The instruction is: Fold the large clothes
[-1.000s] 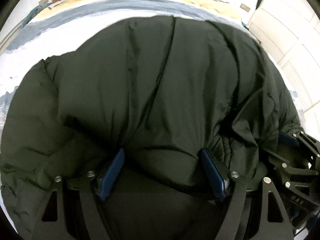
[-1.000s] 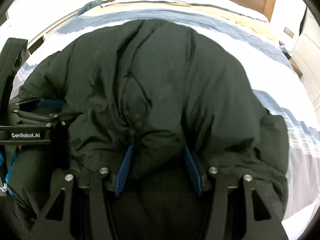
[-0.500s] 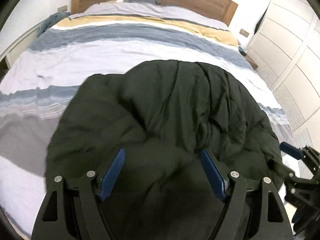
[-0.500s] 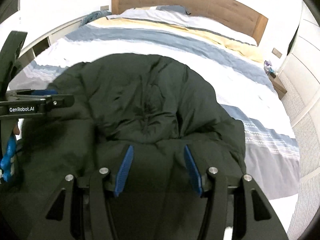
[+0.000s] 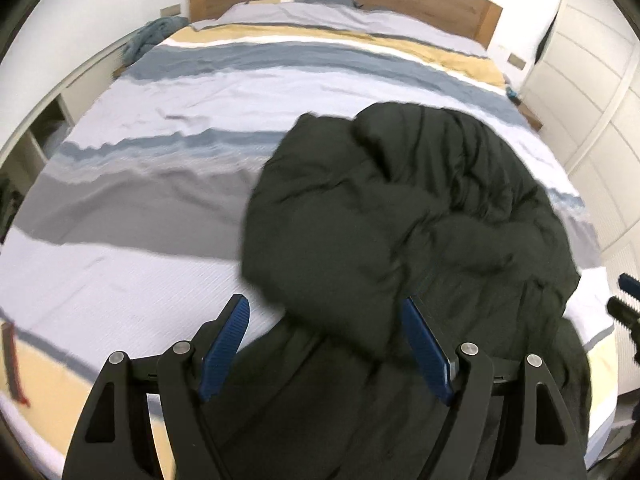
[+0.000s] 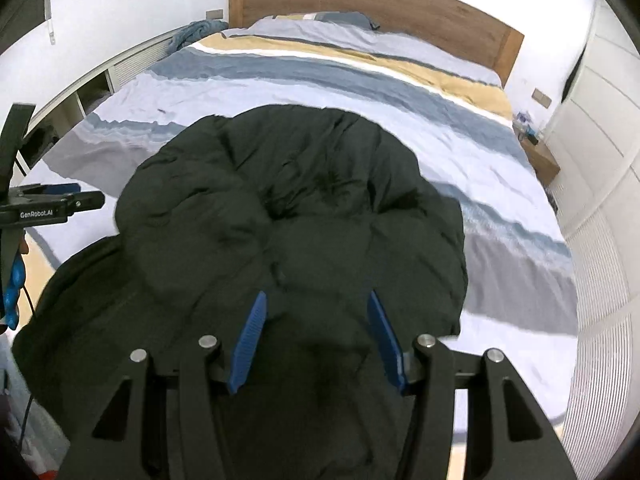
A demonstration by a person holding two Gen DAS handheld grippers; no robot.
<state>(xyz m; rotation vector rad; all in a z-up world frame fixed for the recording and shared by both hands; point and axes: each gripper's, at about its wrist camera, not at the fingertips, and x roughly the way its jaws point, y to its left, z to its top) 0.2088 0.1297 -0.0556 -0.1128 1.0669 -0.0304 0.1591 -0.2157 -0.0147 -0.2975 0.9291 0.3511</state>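
A dark green puffy jacket (image 5: 420, 232) lies bunched on the near part of the striped bed (image 5: 200, 120); it also shows in the right wrist view (image 6: 296, 216). My left gripper (image 5: 326, 320) is open above the jacket's near left edge, nothing between its blue pads. My right gripper (image 6: 316, 316) is open above the jacket's near middle, nothing held. The left gripper shows at the left edge of the right wrist view (image 6: 52, 202). The right gripper's tip shows at the right edge of the left wrist view (image 5: 626, 296).
The bed has a wooden headboard (image 6: 380, 4) and pillows at the far end. White wardrobe doors (image 5: 592, 80) stand on the right. A low white shelf unit (image 6: 100, 80) runs along the left wall. A bedside table (image 6: 542, 164) stands far right.
Both grippers have pulled back and up from the jacket, which filled the views before. The jacket now lies lower and farther off, folded over on the bed. The left gripper has shifted left.
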